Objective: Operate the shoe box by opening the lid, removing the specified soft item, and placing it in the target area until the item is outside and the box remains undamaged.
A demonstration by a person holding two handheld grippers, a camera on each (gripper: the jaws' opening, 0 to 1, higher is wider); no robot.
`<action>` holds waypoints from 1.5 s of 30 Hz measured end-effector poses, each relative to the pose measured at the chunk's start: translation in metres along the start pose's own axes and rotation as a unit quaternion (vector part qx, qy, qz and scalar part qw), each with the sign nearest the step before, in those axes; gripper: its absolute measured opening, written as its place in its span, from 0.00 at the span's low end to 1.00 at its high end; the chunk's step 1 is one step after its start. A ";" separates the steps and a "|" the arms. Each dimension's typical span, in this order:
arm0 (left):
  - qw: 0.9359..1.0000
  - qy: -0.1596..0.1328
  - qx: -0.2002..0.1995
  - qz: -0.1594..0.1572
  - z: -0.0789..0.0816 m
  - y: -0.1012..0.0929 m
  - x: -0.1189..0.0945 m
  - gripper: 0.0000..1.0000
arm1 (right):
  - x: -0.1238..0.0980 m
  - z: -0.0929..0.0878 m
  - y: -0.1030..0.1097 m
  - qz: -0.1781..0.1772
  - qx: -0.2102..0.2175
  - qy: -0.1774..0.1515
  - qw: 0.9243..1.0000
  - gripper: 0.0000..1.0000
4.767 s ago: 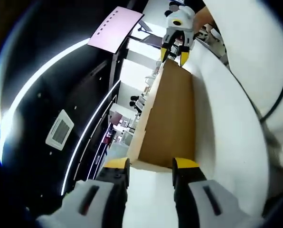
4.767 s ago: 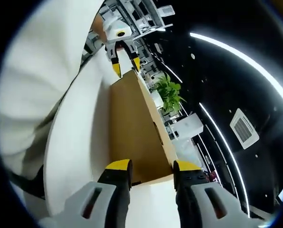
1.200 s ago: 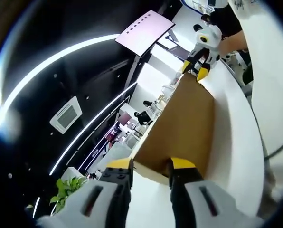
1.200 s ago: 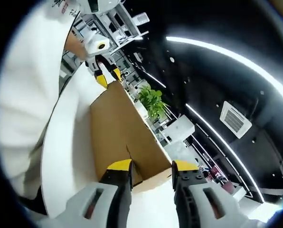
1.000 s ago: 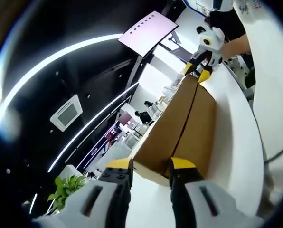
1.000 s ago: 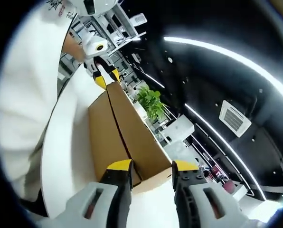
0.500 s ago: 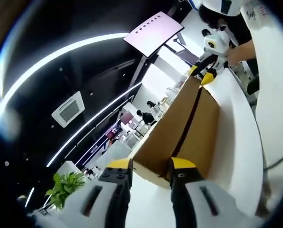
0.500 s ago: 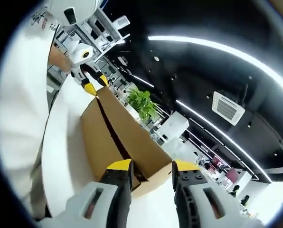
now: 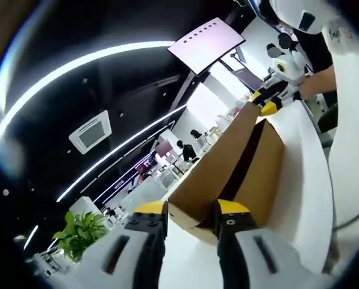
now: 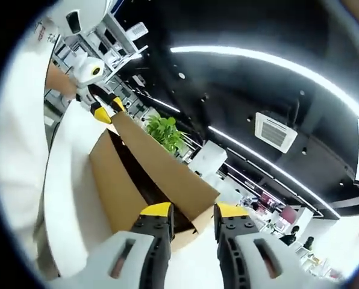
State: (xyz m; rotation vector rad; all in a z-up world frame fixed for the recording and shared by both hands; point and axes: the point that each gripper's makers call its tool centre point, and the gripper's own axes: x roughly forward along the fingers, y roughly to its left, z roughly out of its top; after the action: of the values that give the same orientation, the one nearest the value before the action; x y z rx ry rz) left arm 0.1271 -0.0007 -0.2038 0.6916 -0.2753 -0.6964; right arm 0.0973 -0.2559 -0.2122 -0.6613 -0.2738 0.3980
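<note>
Left gripper (image 9: 188, 212) pinched the near end edge of the shoe box lid (image 9: 218, 168), jaws pressed on the cardboard. Right gripper (image 10: 190, 214) did the same at the opposite end, clamped on the lid (image 10: 161, 162) edge; it also showed far off in the left gripper view (image 9: 267, 102). Change: half a second earlier the lid showed only a thin dark seam against the box body (image 10: 116, 189); now the gap was wide and dark in both views, the lid hinged well up. One second earlier the seam had barely started. Judgement: the opening step was well underway, the box looked undamaged. The soft item was presumably still inside, hidden in the dark gap. The box sat on the white table (image 9: 300, 180). A potted plant (image 10: 164, 131) stood behind.
</note>
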 end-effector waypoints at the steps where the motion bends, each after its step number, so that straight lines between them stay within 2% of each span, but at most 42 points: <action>1: 1.000 0.000 -0.008 0.000 0.000 0.000 0.001 0.31 | 0.001 -0.001 -0.001 -0.006 0.000 0.000 1.000 0.24; 3: 1.000 -0.003 -0.017 0.002 0.000 0.001 0.001 0.31 | 0.002 -0.003 -0.005 -0.025 0.012 0.005 1.000 0.24; 6: 1.000 -0.006 -0.018 0.005 -0.001 0.002 0.001 0.32 | 0.008 -0.004 -0.005 -0.040 0.070 0.001 0.997 0.25; 7: 1.000 -0.006 -0.020 0.005 0.000 0.002 0.001 0.32 | 0.009 -0.004 -0.006 -0.044 0.073 0.001 0.996 0.25; 10: 1.000 -0.009 -0.026 0.004 0.000 0.003 0.000 0.32 | 0.013 -0.002 -0.010 -0.065 0.047 0.001 0.997 0.26; 13: 1.000 -0.012 -0.026 0.005 0.001 0.004 -0.001 0.31 | 0.015 -0.001 -0.011 -0.075 0.064 -0.003 0.995 0.28; 16: 0.999 -0.012 -0.041 0.000 0.001 0.004 -0.001 0.31 | 0.018 -0.004 -0.013 -0.077 0.072 0.001 0.994 0.35; 20: 0.997 -0.018 -0.069 -0.009 0.000 0.005 0.000 0.33 | 0.021 0.000 -0.012 -0.078 0.054 -0.010 0.995 0.30; 28: 0.998 -0.017 -0.063 -0.013 -0.002 0.002 0.000 0.34 | 0.024 0.003 -0.015 -0.096 0.045 -0.004 0.994 0.29; 31: 0.998 -0.015 -0.061 -0.017 -0.003 0.001 -0.001 0.34 | 0.024 0.004 -0.014 -0.097 0.020 -0.001 0.995 0.30; 38: 0.998 -0.009 -0.060 -0.033 -0.006 -0.003 -0.003 0.35 | 0.023 0.000 -0.016 -0.101 0.003 0.005 0.995 0.27; 43: 0.997 -0.010 -0.056 -0.050 -0.006 -0.006 -0.003 0.40 | 0.024 -0.003 -0.016 -0.091 0.036 -0.003 0.995 0.26; 45: 0.996 -0.006 -0.070 -0.060 -0.008 -0.008 -0.003 0.40 | 0.024 -0.004 -0.017 -0.089 0.050 -0.006 0.995 0.24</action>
State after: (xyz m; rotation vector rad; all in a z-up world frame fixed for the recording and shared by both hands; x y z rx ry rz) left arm 0.1243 0.0012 -0.2153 0.5733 -0.1953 -0.8259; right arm 0.1244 -0.2599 -0.2013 -0.5322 -0.3190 0.2426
